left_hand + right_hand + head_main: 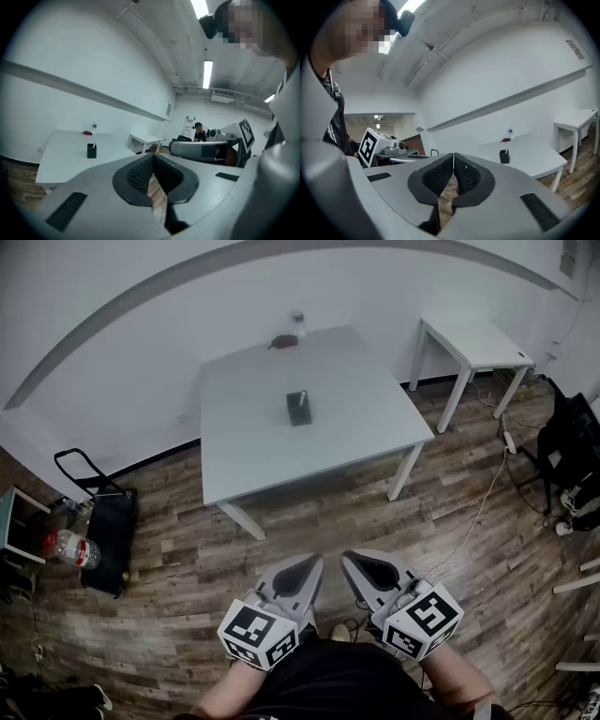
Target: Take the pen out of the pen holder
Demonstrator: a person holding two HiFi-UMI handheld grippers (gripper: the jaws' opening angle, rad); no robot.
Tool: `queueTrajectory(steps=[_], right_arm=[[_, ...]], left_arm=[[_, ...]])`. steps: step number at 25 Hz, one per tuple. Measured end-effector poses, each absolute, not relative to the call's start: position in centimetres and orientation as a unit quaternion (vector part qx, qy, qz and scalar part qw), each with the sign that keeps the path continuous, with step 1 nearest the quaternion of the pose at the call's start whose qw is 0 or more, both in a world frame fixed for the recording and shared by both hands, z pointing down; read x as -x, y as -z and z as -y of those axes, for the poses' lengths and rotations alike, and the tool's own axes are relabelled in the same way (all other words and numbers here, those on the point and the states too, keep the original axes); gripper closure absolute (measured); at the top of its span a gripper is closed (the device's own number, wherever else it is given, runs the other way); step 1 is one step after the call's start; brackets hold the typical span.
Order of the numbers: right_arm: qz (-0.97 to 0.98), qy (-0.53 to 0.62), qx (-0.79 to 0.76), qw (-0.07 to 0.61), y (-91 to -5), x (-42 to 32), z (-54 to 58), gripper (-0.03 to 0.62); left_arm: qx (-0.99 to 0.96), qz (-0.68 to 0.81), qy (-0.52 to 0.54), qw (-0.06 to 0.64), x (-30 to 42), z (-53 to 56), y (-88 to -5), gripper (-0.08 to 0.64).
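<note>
A black pen holder [298,408] stands near the middle of the white table [244,442], with a pen sticking up in it. The same holder [91,150] shows small and far in the left gripper view, and the holder [504,156] is also far off in the right gripper view. My left gripper [308,565] and right gripper [357,562] are held close to my body over the wooden floor, well short of the table. Both are shut with nothing between the jaws.
A small bottle [298,322] and a dark red object [281,341] sit at the table's far edge. A second white table [473,345] stands at the right. A black trolley bag [105,521] and a plastic bottle [73,547] are at the left. Cables run across the floor.
</note>
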State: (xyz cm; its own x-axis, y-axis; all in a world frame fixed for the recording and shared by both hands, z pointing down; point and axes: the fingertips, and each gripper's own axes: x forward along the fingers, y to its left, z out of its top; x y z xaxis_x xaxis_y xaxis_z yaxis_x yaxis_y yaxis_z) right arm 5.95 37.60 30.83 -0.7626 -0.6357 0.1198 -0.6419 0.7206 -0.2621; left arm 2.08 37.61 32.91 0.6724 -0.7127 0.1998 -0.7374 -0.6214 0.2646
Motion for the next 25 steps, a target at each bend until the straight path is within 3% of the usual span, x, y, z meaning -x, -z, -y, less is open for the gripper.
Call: queueTrajectory(steps=[25], right_arm=[[0.907, -0.149, -0.392, 0.029, -31.4, 2.0, -17.4, 0.578]], left_arm=[[-0.918, 0.358, -0.041, 0.169, 5.1, -15.8, -34.9, 0.555]])
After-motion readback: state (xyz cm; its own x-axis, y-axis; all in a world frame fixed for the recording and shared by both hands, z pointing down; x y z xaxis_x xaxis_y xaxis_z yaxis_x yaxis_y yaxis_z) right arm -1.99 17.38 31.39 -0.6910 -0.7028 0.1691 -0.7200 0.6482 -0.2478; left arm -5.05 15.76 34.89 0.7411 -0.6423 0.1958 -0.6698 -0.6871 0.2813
